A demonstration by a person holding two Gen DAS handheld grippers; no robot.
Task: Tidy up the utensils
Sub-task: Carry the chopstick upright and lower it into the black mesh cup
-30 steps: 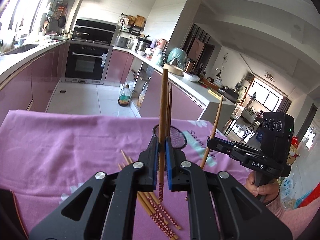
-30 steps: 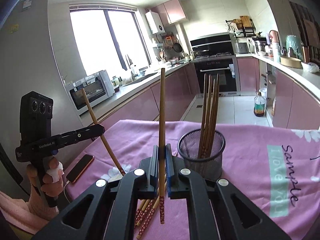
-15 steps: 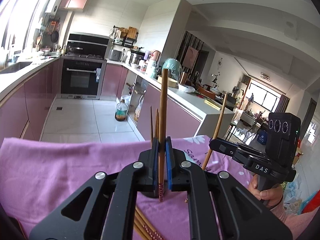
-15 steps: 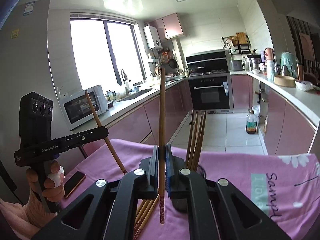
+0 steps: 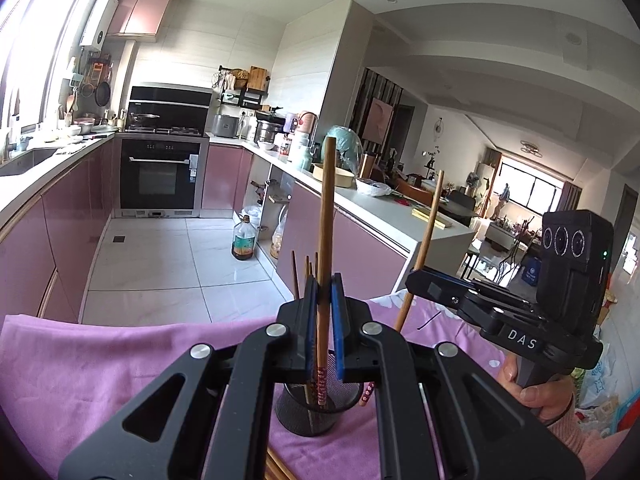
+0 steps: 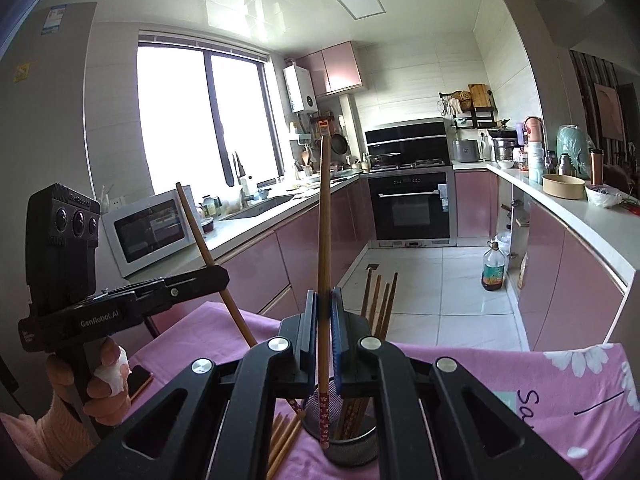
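Note:
My left gripper [image 5: 322, 292] is shut on an upright wooden chopstick [image 5: 326, 216]. Its patterned lower end hangs at the mouth of the black mesh cup [image 5: 298, 416], which holds several chopsticks. My right gripper [image 6: 324, 304] is shut on another upright chopstick [image 6: 324, 220], with its patterned tip down by the mesh cup [image 6: 356, 452]. Each wrist view also shows the other gripper off to the side, a slanted chopstick [image 5: 424, 248] [image 6: 204, 248] clamped in it. Several loose chopsticks [image 6: 284, 440] lie on the pink cloth [image 6: 520, 380] left of the cup.
A phone [image 6: 138, 376] lies on the cloth near the person's hand [image 6: 104, 384]. Beyond the table edge lie the tiled kitchen floor [image 5: 168, 256], pink cabinets, an oven and an oil bottle [image 5: 243, 240]. A microwave [image 6: 148, 232] stands on the left counter.
Both grippers have risen with their chopsticks still clamped. The mesh cup, which stood ahead of the jaws, now sits low under them, and more of the kitchen shows.

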